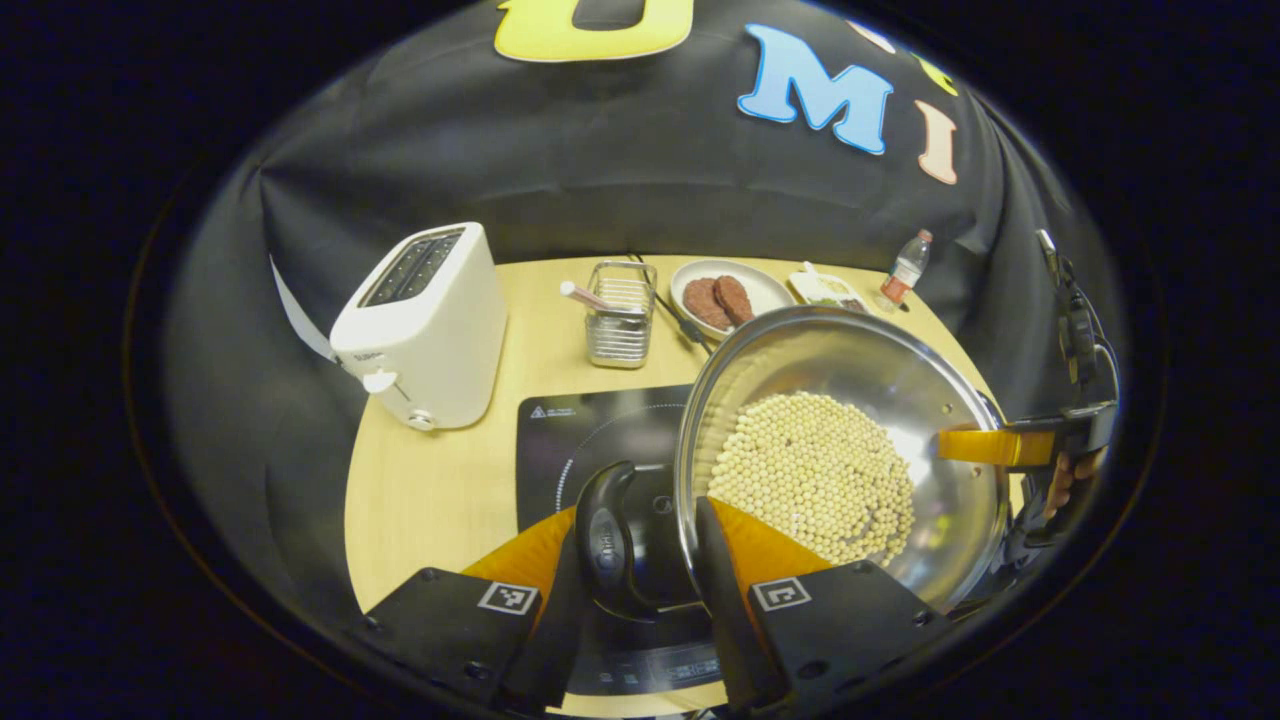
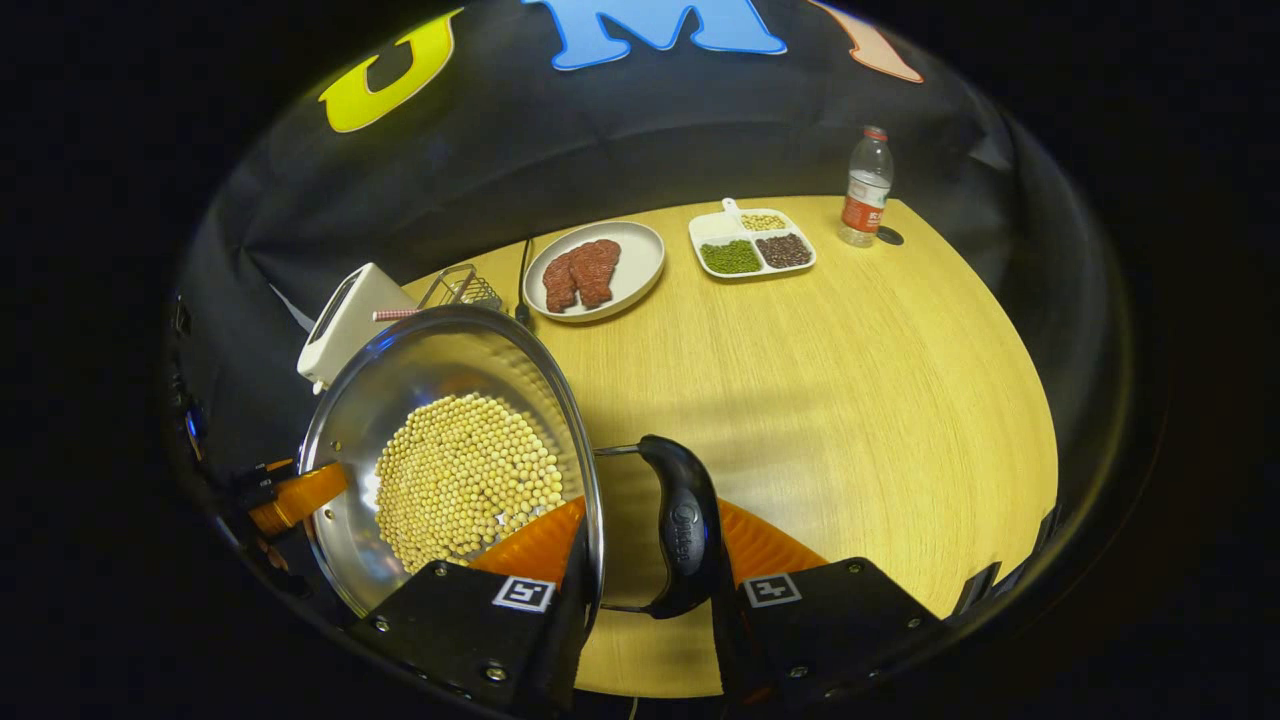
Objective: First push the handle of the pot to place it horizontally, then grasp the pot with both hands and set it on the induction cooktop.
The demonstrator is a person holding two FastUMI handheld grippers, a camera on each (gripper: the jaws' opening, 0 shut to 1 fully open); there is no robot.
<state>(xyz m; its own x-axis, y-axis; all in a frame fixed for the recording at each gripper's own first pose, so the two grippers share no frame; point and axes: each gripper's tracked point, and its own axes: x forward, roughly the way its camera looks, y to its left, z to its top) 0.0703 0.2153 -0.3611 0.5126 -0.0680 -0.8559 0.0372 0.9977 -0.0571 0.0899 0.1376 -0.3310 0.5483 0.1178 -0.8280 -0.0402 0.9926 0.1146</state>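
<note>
In the left gripper view, the left gripper (image 1: 640, 560) is closed on the pot's black handle (image 1: 612, 540). The pot (image 1: 850, 400), full of pale beans (image 1: 812, 475), is above the induction cooktop (image 1: 590, 430).

In the right gripper view, the right gripper (image 2: 650, 560) clamps the other handle (image 2: 683, 520); the pot (image 2: 420, 360) is at left over the table (image 2: 850, 400).

left gripper (image 1: 640, 560): fingers level and pointing forward, closed from both sides onto the pot's (image 1: 840, 450) near handle (image 1: 615, 540). right gripper (image 2: 650, 560): the same pose, clamped on the opposite handle (image 2: 680, 525). seen from the left gripper view, the right gripper (image 1: 1000, 445) reached in at the far rim, held by a hand (image 1: 1070, 480).
</note>
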